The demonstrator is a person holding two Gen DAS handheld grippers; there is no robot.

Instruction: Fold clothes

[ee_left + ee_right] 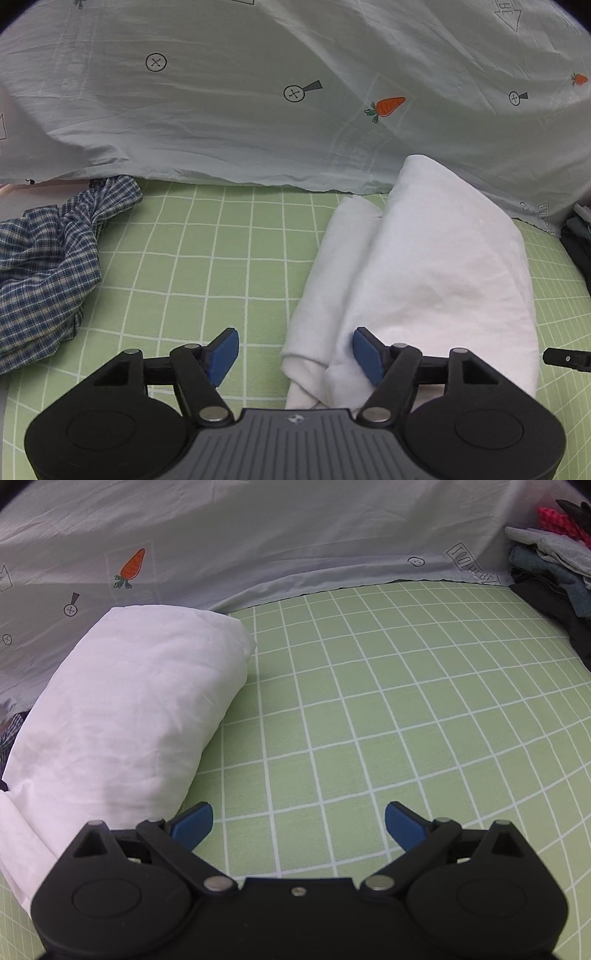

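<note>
Item one, white garment (436, 266): it lies as a folded, rounded bundle on the green checked sheet (221, 266), straight ahead of my left gripper (295, 350) and a little to its right, with a narrower rolled layer along its left edge; from my right gripper (299, 827) it lies ahead to the left. I judge this piece folded or very nearly so. Item two, blue plaid shirt (48, 258): crumpled in a loose heap to the left of my left gripper, not folded as it lies, so I judge it work remaining. Item three, stack of dark and grey clothes (554, 576): far ahead to the right of my right gripper; whether sorted or waiting I cannot tell. Left gripper: jaws spread wide, nothing between them, the right blue pad against the near end of the white bundle. Right gripper: jaws spread wide, empty, over bare sheet. Materials: white cloth soft, matte, finely creased; plaid thin woven cotton, rumpled; pale carrot-print cover (258, 110) smooth, draped behind.
</note>
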